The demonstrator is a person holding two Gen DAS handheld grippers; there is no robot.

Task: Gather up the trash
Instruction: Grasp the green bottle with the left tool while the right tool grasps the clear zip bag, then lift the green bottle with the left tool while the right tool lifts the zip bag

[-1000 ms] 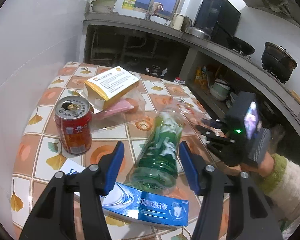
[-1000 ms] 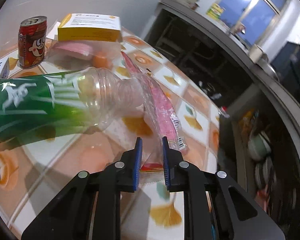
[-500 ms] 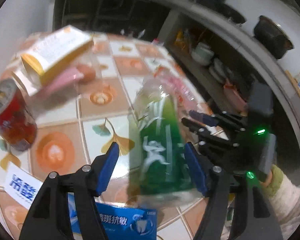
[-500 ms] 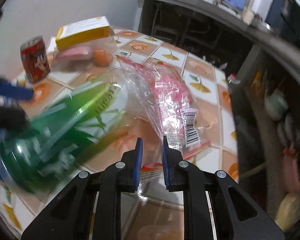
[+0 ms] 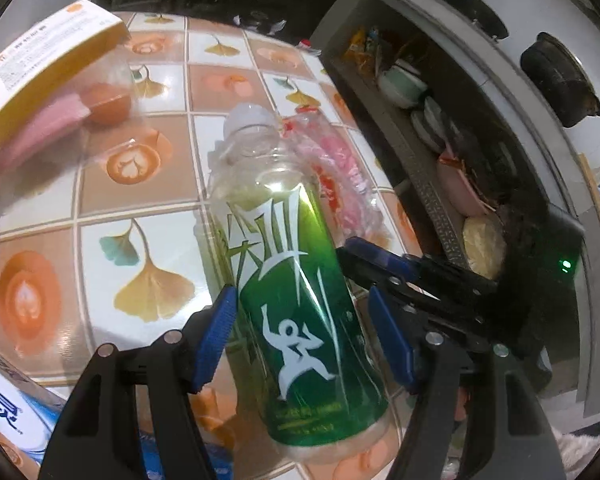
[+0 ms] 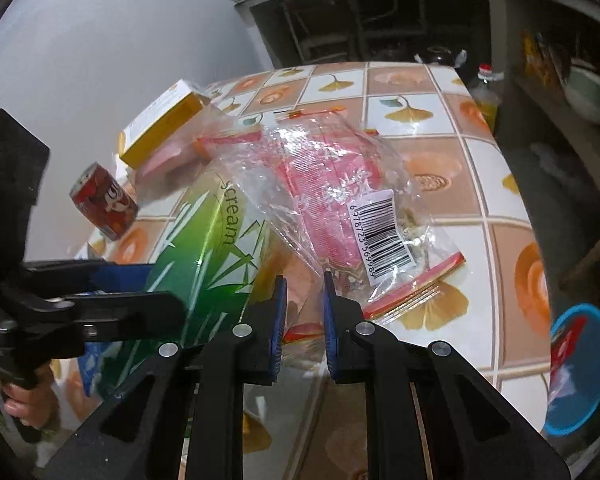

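A green-labelled plastic bottle lies tilted between the blue pads of my left gripper, cap pointing away and base toward the camera. The gripper is shut on it. In the right wrist view the same bottle reaches in from the left, held by the left gripper. My right gripper is shut on the near edge of a crinkled clear plastic bag with pink contents and a barcode sticker. That bag lies behind the bottle, and the right gripper comes in from the right.
On the tiled table sit a red can, a yellow box over a clear bag with pink and orange items, and a blue toothpaste box. A blue basin stands below the table's right edge. Shelves with bowls lie beyond.
The left gripper has swung right and tipped downward with the bottle in it, so can and box slid left. The right gripper has rolled, keeping its hold on the plastic bag.
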